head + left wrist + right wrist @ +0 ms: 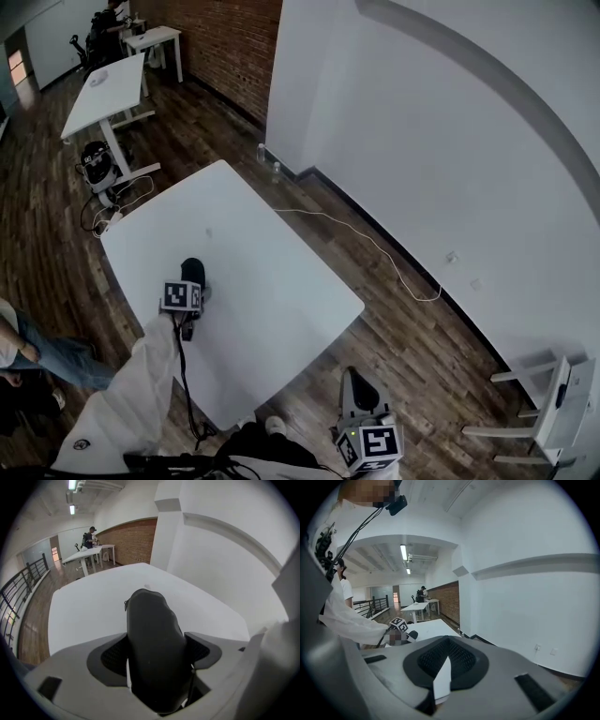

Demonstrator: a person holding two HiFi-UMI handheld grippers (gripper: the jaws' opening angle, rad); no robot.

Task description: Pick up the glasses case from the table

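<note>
Left tool point(157, 652) jaws closing around glasses case point(149, 620) on table point(89, 609).

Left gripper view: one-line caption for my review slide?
Left claw closing, black glasses case between its jaws, on the white table.

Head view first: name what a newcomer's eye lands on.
A black glasses case lies on the white table, between the closing jaws of the left gripper. The right gripper hangs empty, jaws together, beyond the table's near edge over the wooden floor.
</note>
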